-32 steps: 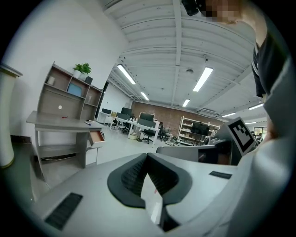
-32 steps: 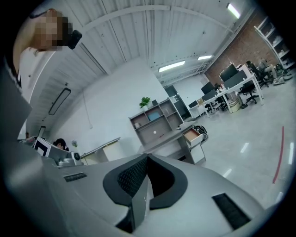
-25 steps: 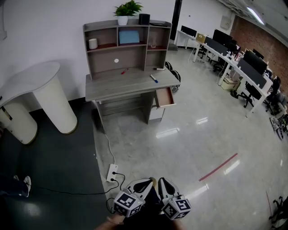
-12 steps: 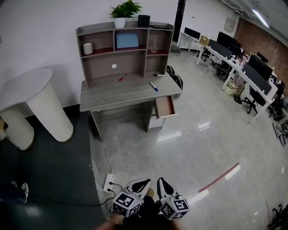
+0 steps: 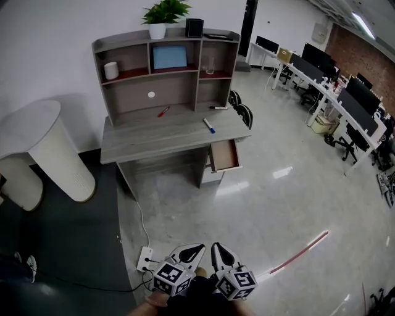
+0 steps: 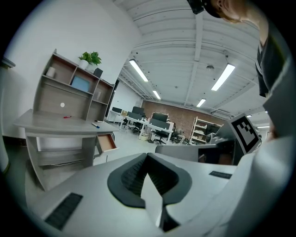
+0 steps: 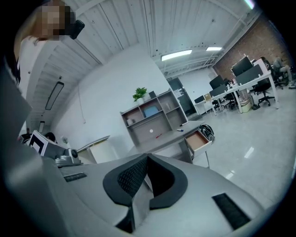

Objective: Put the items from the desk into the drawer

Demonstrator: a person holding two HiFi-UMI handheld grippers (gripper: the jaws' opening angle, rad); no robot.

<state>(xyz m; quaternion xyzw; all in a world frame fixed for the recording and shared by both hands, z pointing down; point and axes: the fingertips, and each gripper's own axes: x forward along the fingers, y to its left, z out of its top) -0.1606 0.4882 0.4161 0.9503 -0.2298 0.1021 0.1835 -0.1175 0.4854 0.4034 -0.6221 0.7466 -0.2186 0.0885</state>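
**Open office floor between us and the counter**

Around us lies an open office. Its glossy pale floor (image 5: 278,203) spreads wide ahead, with rows of work desks and black chairs (image 5: 333,92) far off at the right. Against the white wall stands the grey wooden counter (image 5: 160,134) with its shelved hutch (image 5: 163,65), well apart from us. Beside it at the left we see a white round-topped table (image 5: 37,123). Under the counter's right end, the brown-lined drawer (image 5: 224,155) is pulled open. A green potted plant in a white pot (image 5: 162,13) tops the hutch.

Low in the head view we hold both tools side by side. The left tongs (image 5: 195,249) and the right tongs (image 5: 215,247) are each closed, pad against pad, with nothing between them. Both point toward the counter.

On the counter lie the task's things:
- A blue-and-white marker (image 5: 210,126) lies near the right side, above the drawer.
- A black pen (image 5: 218,108) lies just behind it, by the hutch.
- A red pen (image 5: 163,112) lies towards the middle, apart from the other two.
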